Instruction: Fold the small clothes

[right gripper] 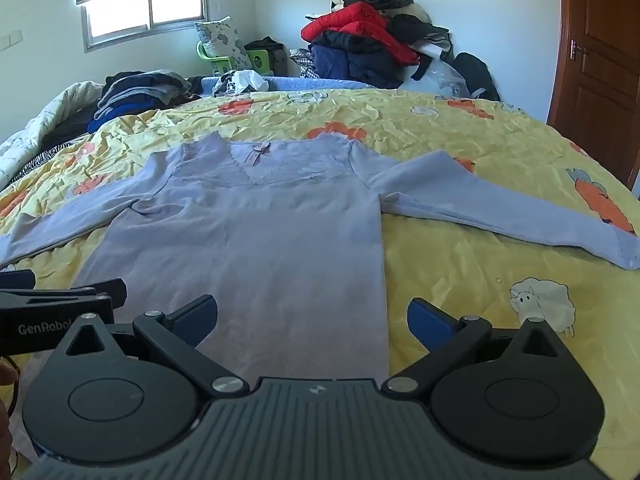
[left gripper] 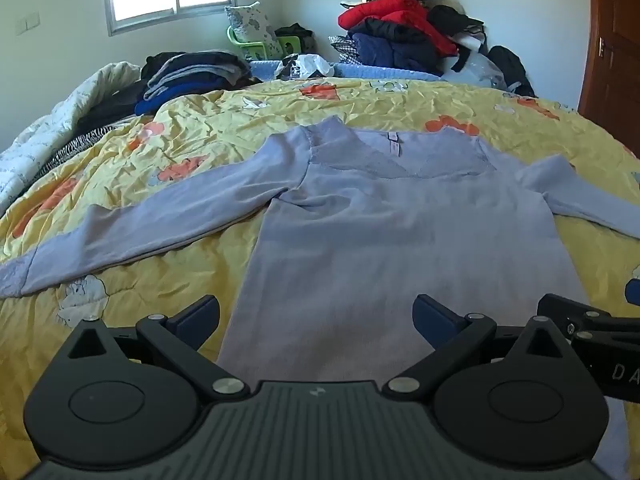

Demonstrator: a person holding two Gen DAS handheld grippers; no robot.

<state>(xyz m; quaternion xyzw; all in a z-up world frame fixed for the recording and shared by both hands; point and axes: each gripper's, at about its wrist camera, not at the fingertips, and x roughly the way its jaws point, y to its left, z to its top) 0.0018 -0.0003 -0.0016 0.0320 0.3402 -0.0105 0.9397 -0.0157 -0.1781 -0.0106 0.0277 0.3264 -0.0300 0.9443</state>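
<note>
A lilac long-sleeved top [left gripper: 360,220] [right gripper: 256,232] lies flat and face up on the yellow flowered bedspread [left gripper: 180,148] [right gripper: 460,264], collar away from me, both sleeves spread out to the sides. My left gripper [left gripper: 316,316] hovers wide open over the hem's left part, nothing between its fingers. My right gripper [right gripper: 312,316] stands wide open over the hem's right edge, also holding nothing. Each gripper shows at the side of the other's view: the right one at the right edge of the left wrist view, the left one at the left edge of the right wrist view.
A stack of folded dark clothes [left gripper: 192,76] [right gripper: 140,88] sits at the bed's far left. A heap of jackets, red on top [left gripper: 400,28] [right gripper: 360,36], rises against the far wall. A wooden door [right gripper: 600,60] stands at right, a window [left gripper: 168,0] at far left.
</note>
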